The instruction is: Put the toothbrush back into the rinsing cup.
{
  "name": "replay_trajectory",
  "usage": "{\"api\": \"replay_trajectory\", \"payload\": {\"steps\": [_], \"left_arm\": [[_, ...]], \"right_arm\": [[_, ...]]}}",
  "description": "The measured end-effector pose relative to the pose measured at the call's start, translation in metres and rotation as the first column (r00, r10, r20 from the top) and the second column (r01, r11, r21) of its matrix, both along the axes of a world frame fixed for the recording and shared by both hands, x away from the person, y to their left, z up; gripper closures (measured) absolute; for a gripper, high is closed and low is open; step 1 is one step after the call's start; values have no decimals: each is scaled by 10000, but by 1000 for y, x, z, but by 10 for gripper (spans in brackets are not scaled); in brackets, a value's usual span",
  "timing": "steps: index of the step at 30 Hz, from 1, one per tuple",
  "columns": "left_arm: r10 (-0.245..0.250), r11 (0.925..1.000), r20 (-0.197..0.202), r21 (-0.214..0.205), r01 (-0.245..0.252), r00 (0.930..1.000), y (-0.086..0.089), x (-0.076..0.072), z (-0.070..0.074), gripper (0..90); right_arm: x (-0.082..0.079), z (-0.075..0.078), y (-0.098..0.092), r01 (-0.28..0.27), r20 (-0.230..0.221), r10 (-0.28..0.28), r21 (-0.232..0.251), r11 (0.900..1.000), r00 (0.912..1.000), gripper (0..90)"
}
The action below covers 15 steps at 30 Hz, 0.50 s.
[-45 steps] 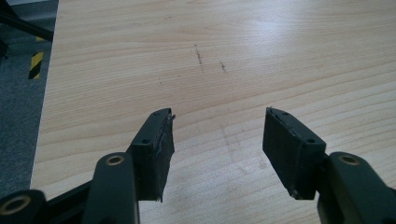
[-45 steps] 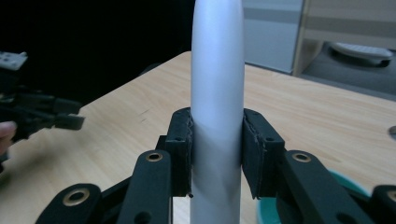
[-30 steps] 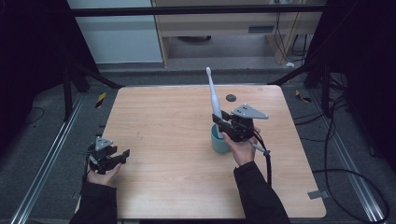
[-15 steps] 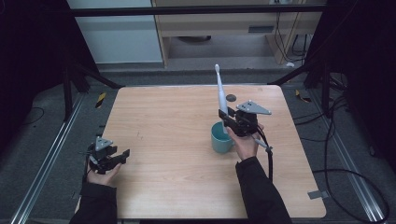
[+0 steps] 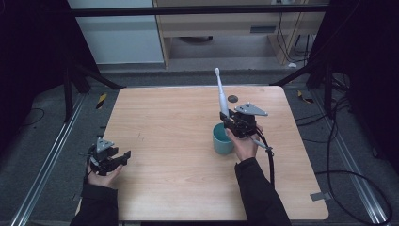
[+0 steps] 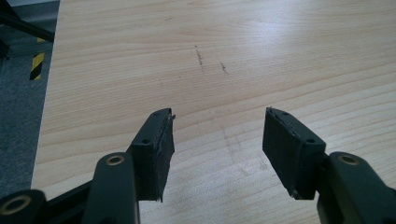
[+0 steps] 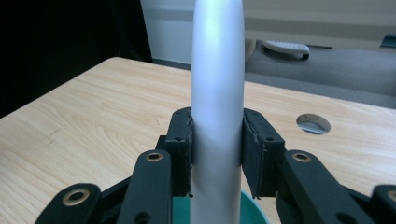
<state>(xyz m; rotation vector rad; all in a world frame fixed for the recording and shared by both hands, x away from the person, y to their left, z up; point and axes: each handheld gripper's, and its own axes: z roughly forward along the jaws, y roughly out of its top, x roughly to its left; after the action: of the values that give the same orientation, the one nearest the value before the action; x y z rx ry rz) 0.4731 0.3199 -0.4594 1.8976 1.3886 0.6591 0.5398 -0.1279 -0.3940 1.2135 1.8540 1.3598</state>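
Toothbrush [image 5: 221, 94] stands upright over cup [image 5: 221, 140], right of table [image 5: 164, 122] centre.

A white toothbrush [image 5: 220, 92] stands over a teal cup [image 5: 222, 139] on the pale wood-grain table [image 5: 174, 117]; beside the table lie yellow-and-black striped markers [image 5: 100, 100].

Most of the table [image 5: 174, 122] lies bare wood, open to pass across; the cup [image 5: 222, 139] right of centre blocks the way (the toothbrush [image 5: 221, 94] stands tall above it).
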Motion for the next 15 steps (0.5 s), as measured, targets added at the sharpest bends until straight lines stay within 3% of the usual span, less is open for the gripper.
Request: {"api": "replay_trajectory", "payload": {"steps": [9, 15], "left_arm": [[-18, 10000, 7, 26, 18, 10000, 0, 0, 0, 425], [-12, 10000, 18, 16, 12, 10000, 0, 0, 0, 426]], "right_arm": [[-1, -15, 4, -14, -202, 11, -154, 9999, 9998, 662], [0, -22, 9, -65, -450, 39, -579, 9983, 9990, 661]]}}
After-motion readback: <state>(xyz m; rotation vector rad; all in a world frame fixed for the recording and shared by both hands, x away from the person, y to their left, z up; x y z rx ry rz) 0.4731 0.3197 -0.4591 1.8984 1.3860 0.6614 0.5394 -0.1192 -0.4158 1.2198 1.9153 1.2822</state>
